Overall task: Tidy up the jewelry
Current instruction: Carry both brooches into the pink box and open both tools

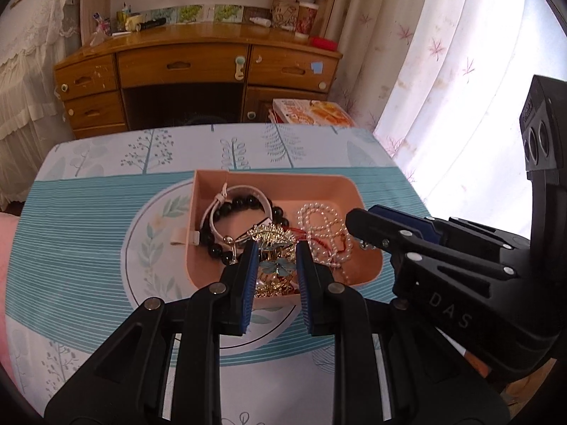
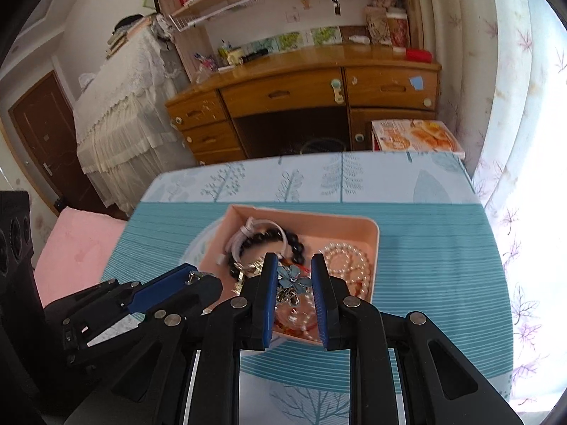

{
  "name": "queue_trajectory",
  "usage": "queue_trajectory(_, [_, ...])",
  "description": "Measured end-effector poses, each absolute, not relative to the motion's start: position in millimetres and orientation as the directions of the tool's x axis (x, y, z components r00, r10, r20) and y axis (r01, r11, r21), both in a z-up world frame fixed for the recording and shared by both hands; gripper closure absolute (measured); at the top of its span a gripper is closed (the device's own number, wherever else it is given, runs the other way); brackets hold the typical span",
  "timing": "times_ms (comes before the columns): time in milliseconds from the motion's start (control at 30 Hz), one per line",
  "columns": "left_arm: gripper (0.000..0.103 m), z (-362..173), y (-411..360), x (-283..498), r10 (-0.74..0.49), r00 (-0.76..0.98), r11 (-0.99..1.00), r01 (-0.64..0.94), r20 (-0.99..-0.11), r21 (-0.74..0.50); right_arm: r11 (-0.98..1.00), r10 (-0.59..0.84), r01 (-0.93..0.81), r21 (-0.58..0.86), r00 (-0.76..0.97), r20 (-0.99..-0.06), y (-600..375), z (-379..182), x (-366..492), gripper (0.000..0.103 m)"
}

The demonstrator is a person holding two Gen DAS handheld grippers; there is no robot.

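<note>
Nearest, left gripper [image 1: 274, 248] and right gripper [image 2: 294, 258]: both part-open, holding nothing, bracketing the blue flower brooch [image 1: 280, 265]. Behind, in the pink tray [image 1: 283, 180]: black bead bracelet [image 1: 244, 202], pearl necklace [image 1: 324, 223]. Step: choosing a piece. Next: a careful close on it alone.

can't tell if the left gripper [image 1: 274, 248] actually touches the brooch [image 1: 278, 267]; its fingers hide the tray's [image 1: 283, 184] near rim.

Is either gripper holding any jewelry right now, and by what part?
Cannot be told. Both the left gripper and right gripper have jaws parted around the blue flower brooch over the pink tray, with no visible pinch.
</note>
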State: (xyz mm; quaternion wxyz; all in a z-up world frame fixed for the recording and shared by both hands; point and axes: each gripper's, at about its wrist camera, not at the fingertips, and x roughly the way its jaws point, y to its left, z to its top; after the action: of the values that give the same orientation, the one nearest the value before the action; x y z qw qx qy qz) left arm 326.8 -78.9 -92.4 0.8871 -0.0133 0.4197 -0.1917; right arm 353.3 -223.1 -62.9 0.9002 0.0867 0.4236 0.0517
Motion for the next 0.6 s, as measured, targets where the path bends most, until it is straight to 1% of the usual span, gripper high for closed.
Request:
queue_trajectory(133, [0.084,-110,-82,336,-0.349,0.547,0.925,0.332,-0.761,-0.186,0.981,0.161,-0.009,0.195,0.6,-0.783,-228,-100,352,0.084])
queue_trajectory(300, [0.082,-120,-78,343,-0.372,0.514,0.915,0.341,-0.773,-0.214,0.979,0.18,-0.022,0.204,0.565,-0.805,-232,-127,356,0.084])
queue_trajectory(333, [0.079,-121,-77,343,-0.38,0.507,0.913,0.342,-0.774,-0.224,0.979,0.184,-0.03,0.202,0.559,-0.808,-231,-132,356,0.083])
queue_trajectory(400, [0.072,-120,-74,343,-0.379,0.507,0.915,0.332,-0.774,-0.23,0.978,0.192,-0.042,0.203,0.553,-0.811,-230,-138,356,0.076])
queue_trajectory(467, [0.054,-119,-68,343,-0.393,0.504,0.912,0.321,-0.769,-0.256,0.979,0.187,-0.04,0.199,0.557,-0.809,-229,-140,355,0.073])
queue_trajectory(533, [0.043,-115,-61,340,-0.399,0.507,0.912,0.304,-0.764,-0.275,0.98,0.181,-0.033,0.197,0.562,-0.807,-228,-139,352,0.073])
queue_trajectory(600, [0.043,-112,-55,335,-0.399,0.518,0.914,0.296,-0.757,-0.278,0.977,0.191,-0.028,0.212,0.564,-0.803,-231,-138,348,0.071])
